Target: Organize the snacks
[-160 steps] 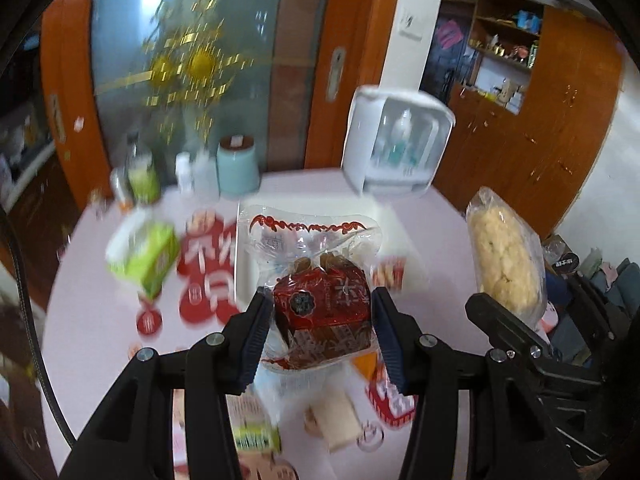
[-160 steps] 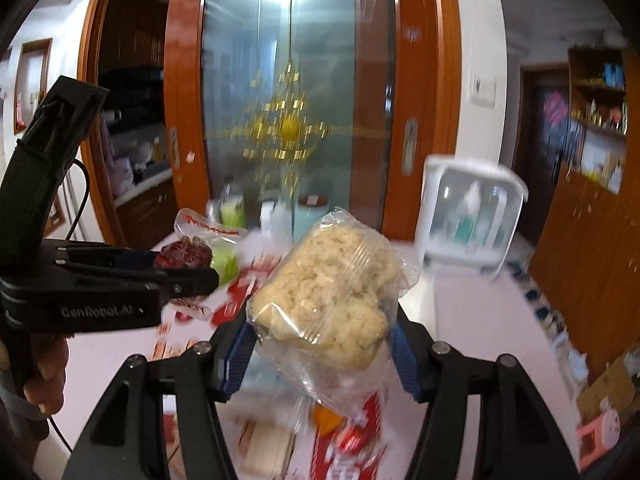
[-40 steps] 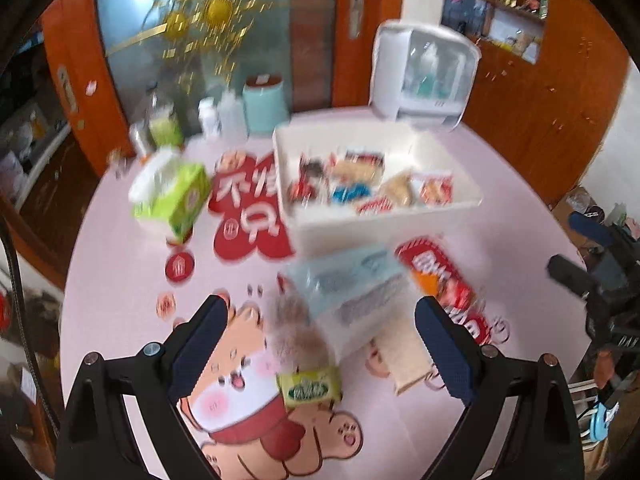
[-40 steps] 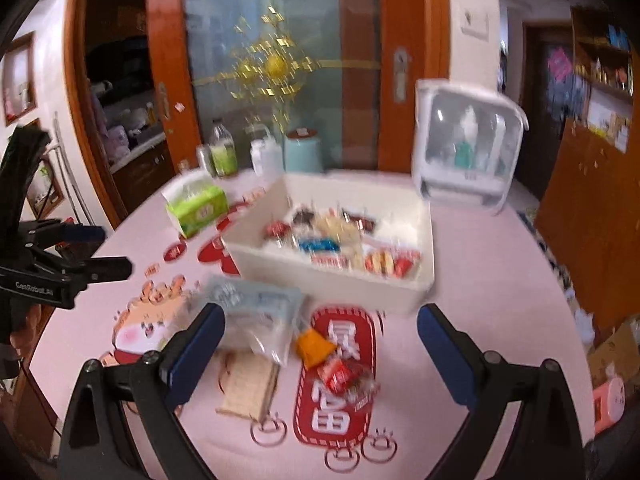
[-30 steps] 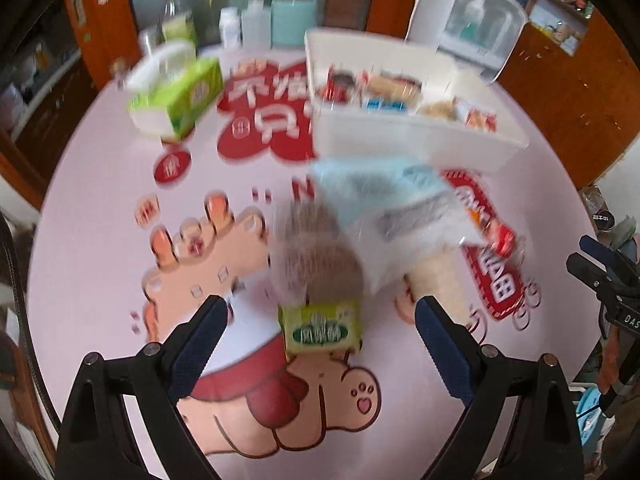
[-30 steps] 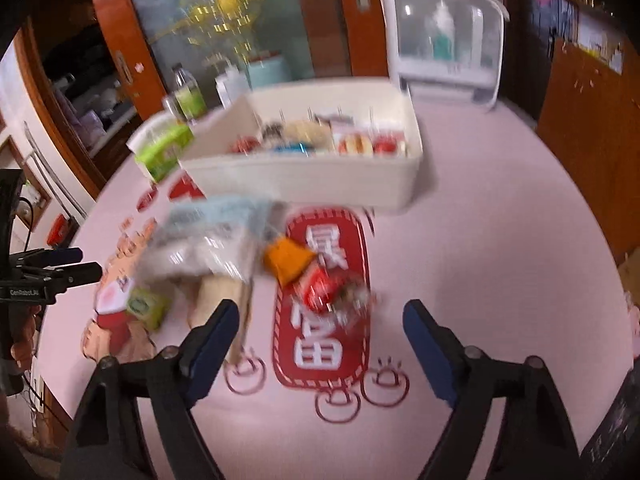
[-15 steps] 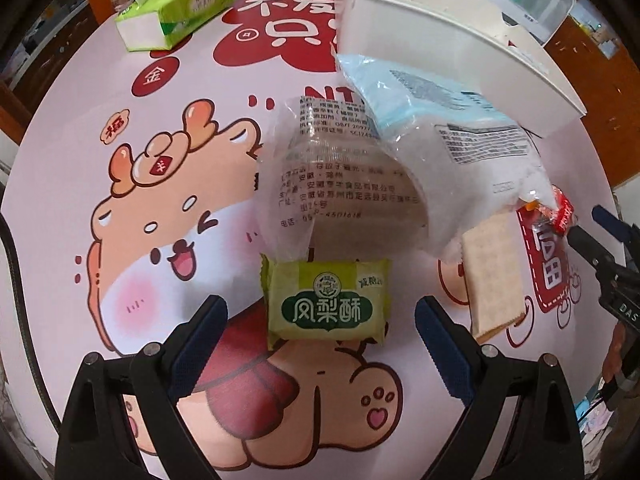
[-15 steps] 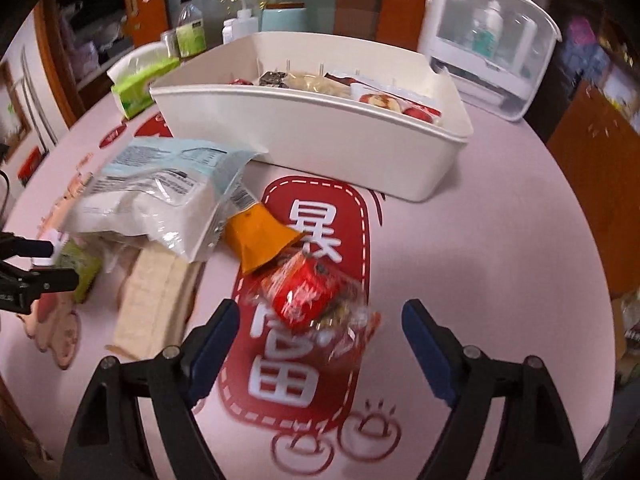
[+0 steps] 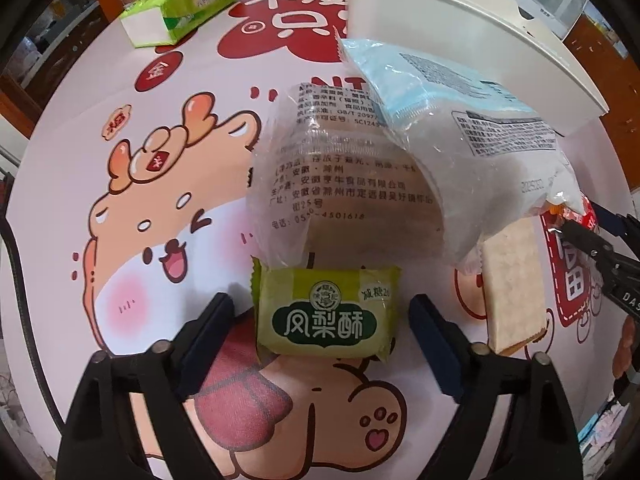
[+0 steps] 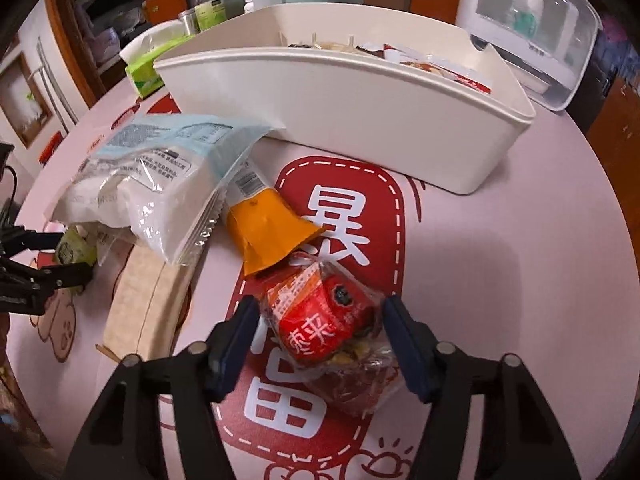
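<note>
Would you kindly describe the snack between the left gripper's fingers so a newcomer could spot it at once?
Start at the white bin on the pink table; the loose snacks lie in front of it. The nearest to the left gripper, below the clear bag, is the green packet. It is the only green, flat, squarish one, with white characters on a dark green label.

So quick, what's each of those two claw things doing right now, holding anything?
Left gripper: jaws open, just closing around the green pastry packet, not yet touching it.
Right gripper: jaws just closing on the red snack bag; contact cannot be told.
</note>
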Motion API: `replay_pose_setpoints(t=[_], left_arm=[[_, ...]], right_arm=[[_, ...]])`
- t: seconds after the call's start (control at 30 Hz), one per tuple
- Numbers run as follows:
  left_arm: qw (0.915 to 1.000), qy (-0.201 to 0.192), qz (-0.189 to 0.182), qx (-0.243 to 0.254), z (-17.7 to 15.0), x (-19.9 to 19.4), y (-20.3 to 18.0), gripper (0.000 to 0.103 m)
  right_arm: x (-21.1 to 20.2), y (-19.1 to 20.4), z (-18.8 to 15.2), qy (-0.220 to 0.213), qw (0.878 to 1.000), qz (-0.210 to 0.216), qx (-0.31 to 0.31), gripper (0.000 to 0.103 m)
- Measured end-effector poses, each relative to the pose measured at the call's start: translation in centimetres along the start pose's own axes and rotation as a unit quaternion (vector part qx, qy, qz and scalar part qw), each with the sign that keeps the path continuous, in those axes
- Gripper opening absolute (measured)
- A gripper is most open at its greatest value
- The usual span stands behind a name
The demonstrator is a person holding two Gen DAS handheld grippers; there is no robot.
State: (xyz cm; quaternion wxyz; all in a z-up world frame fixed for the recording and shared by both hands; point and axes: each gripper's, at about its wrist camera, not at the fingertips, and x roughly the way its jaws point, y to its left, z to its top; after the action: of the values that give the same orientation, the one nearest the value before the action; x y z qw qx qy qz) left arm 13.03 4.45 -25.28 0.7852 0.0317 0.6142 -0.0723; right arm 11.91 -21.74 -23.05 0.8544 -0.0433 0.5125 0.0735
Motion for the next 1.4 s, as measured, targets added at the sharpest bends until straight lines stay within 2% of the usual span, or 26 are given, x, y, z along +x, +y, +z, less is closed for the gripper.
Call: replay_pose_setpoints(t=[0.13, 0.3, 0.53, 0.8, 1.1, 1.4], left_arm=[[0.9998, -0.007, 0.015, 0.007, 0.1, -0.5, -0.6, 0.067], [0.9998, -0.013, 0.014, 0.006, 0.0, -0.9, -1.3, 0.054], [0.9998, -0.017, 0.008, 0.005, -1.1, -1.4, -1.8, 0.052], [0.9993, -0.037, -0.001, 0.008, -2.7, -4.5, -0.8, 0.051], [0.9960, -0.082, -0.027, 0.023, -1.7, -9.3, -0.6, 0.051], [0.9880, -0.135, -0.060, 0.045, 1.3, -14.3, -2.4, 0.052]], right_arm=[[-0.3, -0.1, -0.2, 0.002, 1.000, 0.003, 0.005, 0.057], [-0.7, 0.4, -0.8, 0.000, 1.000, -0.002, 0.002, 0.056], [-1.3, 1.4, -1.4, 0.000, 1.000, -0.002, -0.005, 0.055], [-2.9, 2.1, -1.9, -0.011, 1.000, 0.000, 0.009, 0.055], [-7.1, 3.2, -0.8, -0.064, 0.998, 0.008, 0.023, 0.055], [-11.9, 3.7, 1.5, -0.130, 0.991, 0.014, 0.028, 0.055]])
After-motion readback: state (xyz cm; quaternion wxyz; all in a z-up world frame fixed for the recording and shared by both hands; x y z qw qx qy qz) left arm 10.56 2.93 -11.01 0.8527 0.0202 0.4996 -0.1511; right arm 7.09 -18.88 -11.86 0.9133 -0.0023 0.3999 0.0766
